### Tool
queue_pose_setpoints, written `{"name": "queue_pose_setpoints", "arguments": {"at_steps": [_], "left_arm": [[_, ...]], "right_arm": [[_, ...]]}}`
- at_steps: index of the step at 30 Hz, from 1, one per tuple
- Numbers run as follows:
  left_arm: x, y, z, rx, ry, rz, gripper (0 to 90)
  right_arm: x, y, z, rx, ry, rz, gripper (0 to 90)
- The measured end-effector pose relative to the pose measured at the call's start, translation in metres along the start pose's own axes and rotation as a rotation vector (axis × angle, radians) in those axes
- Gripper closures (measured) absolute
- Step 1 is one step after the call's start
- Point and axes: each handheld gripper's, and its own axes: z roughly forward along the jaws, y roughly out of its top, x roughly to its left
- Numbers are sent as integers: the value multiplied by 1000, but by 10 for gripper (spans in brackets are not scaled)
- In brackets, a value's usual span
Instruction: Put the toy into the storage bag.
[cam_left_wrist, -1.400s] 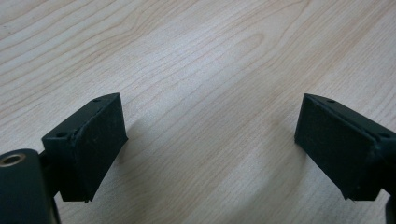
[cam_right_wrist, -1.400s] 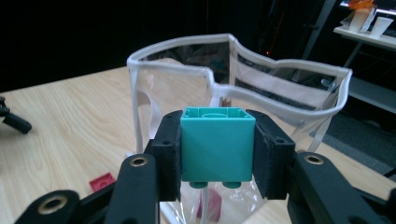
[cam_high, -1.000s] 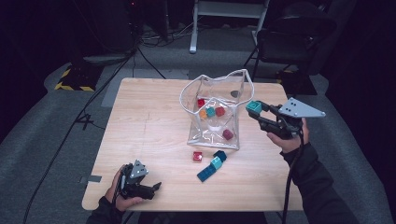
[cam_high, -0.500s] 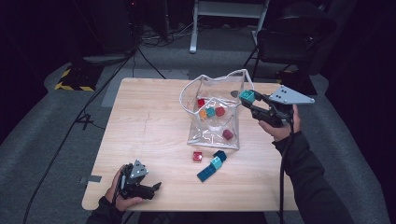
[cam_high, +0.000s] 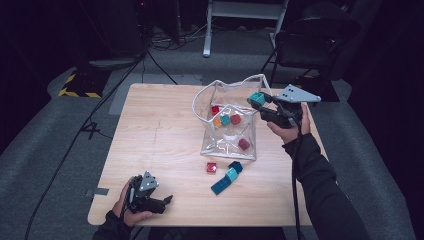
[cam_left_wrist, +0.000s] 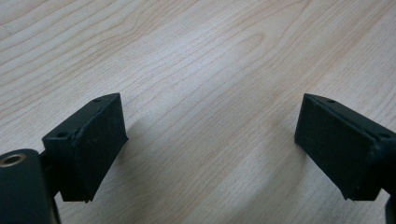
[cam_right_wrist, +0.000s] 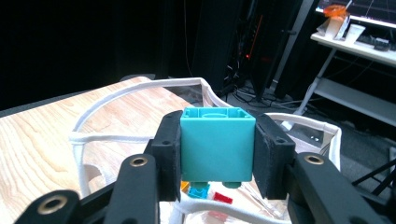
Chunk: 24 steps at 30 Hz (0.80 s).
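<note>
Our right gripper (cam_right_wrist: 217, 151) is clamping a square teal plastic building block (cam_right_wrist: 217, 143), studs down, hollow underside up, above the rim of the clear soft-walled bin (cam_high: 226, 87). Our left gripper (cam_left_wrist: 210, 140) is gaping, nothing between its jaws. Bricks inside the bin are showing blurred.

Your right gripper (cam_high: 262, 101) is raised, arm extended, jaws clamped level on something between them. Your left gripper (cam_high: 167, 200) rests low, its jaws spread wide apart.
</note>
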Motion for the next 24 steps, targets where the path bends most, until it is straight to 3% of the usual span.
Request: {"name": "queue_pose_setpoints", "arguments": {"at_steps": [12,24], "left_arm": [[0,0,0,0,1,1,93],[0,0,0,0,0,-1,93]], "right_arm": [[-11,-5,25,74,-45,3,588],[-13,-8,33,112,-61,19,534]]}}
